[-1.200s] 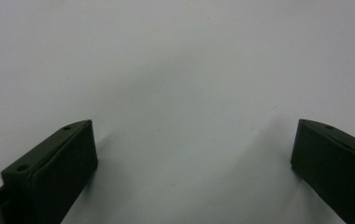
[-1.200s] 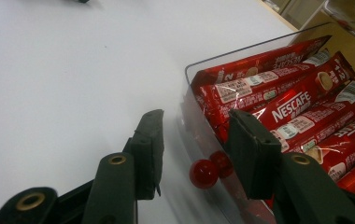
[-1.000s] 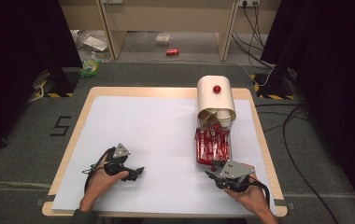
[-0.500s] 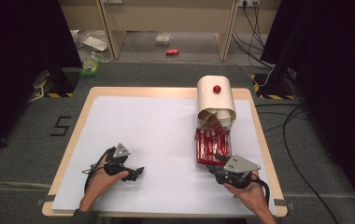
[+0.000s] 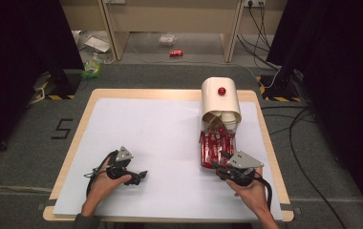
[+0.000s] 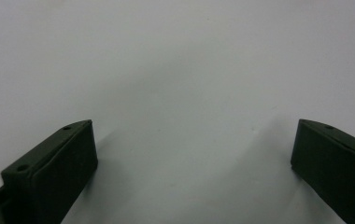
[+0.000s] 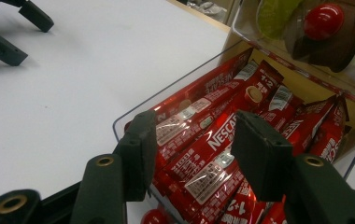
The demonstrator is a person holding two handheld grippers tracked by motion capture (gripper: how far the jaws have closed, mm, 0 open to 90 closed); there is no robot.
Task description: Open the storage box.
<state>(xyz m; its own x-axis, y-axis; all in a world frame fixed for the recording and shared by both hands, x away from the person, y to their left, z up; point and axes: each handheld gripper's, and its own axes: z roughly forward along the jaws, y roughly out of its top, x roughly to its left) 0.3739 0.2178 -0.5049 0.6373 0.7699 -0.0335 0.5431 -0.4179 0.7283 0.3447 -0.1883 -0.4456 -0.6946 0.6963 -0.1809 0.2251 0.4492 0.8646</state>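
Right gripper view: right gripper (image 7: 192, 154) jaws apart, just opening, over coffee sachets (image 7: 222, 140); nothing clamped. Left gripper (image 6: 192, 154) jaws wide, resting on table (image 6: 175, 70).

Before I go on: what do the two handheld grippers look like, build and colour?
Both are black. The left gripper and right gripper each carry a grey three-cornered plate on top and trail a black cable. Their jaws are blocky black pads on arms with brass-ringed holes.

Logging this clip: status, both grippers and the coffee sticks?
Left gripper open, idle on white sheet. Right gripper open, jaws astride red coffee sticks in clear tray. Nothing gripped. Nothing blocking.
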